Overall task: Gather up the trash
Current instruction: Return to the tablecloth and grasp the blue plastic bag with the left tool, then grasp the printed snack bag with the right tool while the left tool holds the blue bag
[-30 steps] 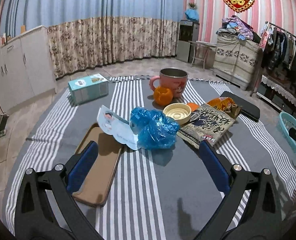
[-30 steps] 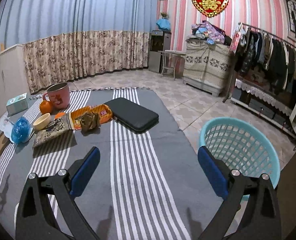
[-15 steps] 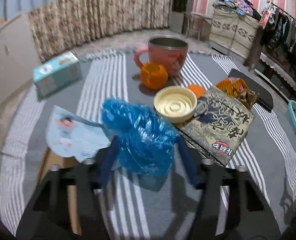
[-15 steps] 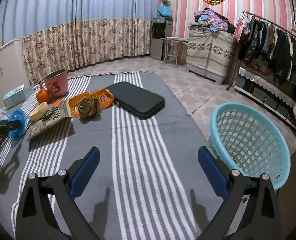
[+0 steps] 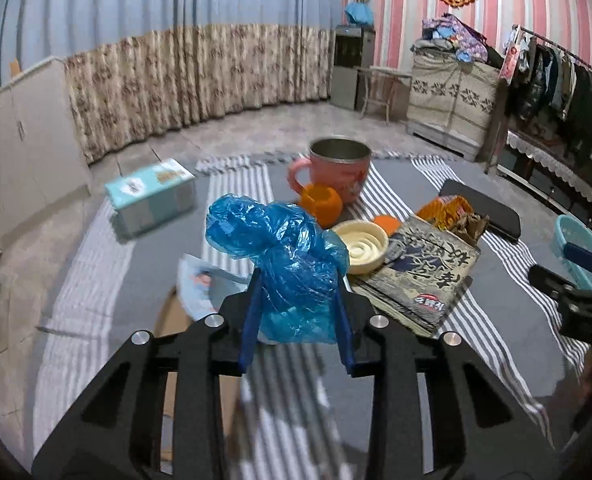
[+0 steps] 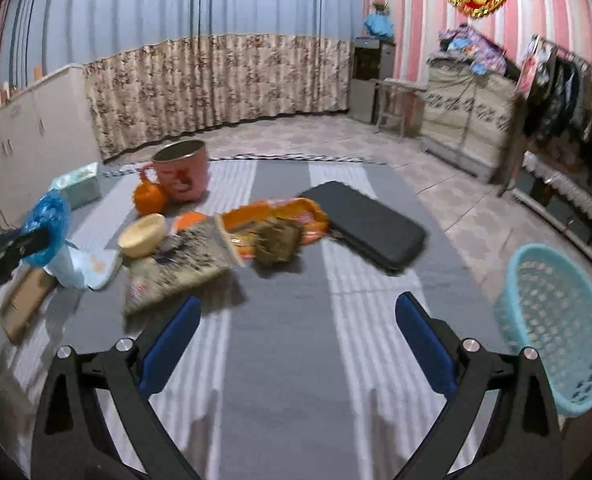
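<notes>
While the right gripper (image 6: 296,340) hangs wide apart over the striped cloth (image 6: 279,360), the left gripper (image 5: 298,308), jaws just closing, clenches the blue plastic bag (image 5: 291,268) above it

The striped cloth (image 6: 279,312) carries all items. At its far edge stands the mug (image 5: 338,170), with the orange (image 5: 320,210) just in front of it. The tissue box (image 5: 151,196) lies to the left of the mug, well apart. The small bowl (image 5: 362,245) sits in front of the orange. The snack bag (image 5: 420,276) lies right of the bowl, touching it. Behind the snack bag lies the crumpled wrapper (image 6: 275,226), and the flat case (image 6: 370,226) lies right of that. The basket (image 6: 556,332) stands beside the right edge of the cloth.
</notes>
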{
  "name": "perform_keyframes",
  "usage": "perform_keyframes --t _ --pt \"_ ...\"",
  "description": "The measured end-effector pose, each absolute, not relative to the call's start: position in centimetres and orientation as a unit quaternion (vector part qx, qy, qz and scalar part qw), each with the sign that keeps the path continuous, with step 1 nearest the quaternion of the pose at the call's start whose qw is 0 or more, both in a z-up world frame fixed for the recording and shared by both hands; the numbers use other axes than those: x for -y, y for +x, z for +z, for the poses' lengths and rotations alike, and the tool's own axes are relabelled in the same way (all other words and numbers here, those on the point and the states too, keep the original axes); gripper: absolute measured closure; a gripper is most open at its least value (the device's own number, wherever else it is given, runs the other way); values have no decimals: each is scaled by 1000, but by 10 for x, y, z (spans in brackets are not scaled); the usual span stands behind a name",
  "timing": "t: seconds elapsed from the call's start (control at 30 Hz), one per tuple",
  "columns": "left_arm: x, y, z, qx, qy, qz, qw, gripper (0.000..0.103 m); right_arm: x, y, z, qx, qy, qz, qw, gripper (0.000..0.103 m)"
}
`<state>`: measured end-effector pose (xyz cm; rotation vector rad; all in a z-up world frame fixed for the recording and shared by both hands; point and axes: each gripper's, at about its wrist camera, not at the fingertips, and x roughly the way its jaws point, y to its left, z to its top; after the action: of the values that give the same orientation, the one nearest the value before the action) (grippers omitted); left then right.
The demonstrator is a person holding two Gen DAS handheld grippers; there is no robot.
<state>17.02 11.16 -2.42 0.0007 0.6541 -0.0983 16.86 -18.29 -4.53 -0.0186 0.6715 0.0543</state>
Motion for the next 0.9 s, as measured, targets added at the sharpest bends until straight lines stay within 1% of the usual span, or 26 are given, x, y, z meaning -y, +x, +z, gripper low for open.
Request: perform_keyframes --t 0.1,0.43,0.47,0.5,0.53,0.57,0.6,0.7,0.8,0.9 --pt "-126 162 -17 -312 -16 -48 949 72 165 185 -50 -350 -5 41 936 7" --pt "-144 149 -17 -306 -23 -54 950 72 142 228 -85 -412 84 65 905 8" --pt "-145 149 -17 -306 -23 -53 950 72 141 232 -85 -414 89 70 903 12" --pt "-147 149 -18 -307 -23 -52 950 72 139 234 -86 -415 93 75 902 24" --pt "-149 149 -18 -307 -25 -51 950 72 138 238 -87 -419 97 83 899 31" --pt "-150 149 -18 -307 -27 -51 950 72 135 241 -87 -421 102 92 896 45" --pt "-152 149 -18 -307 -28 -50 950 72 133 244 -87 -422 105 98 895 56" --pt "-155 150 -17 -306 -30 -47 951 72 129 244 -85 -413 103 107 899 73" --pt "-154 150 -14 -304 -29 -45 951 72 131 243 -82 -404 102 111 902 86" --pt "-146 148 -9 -299 -23 -46 953 72 143 238 -77 -394 119 116 904 92"
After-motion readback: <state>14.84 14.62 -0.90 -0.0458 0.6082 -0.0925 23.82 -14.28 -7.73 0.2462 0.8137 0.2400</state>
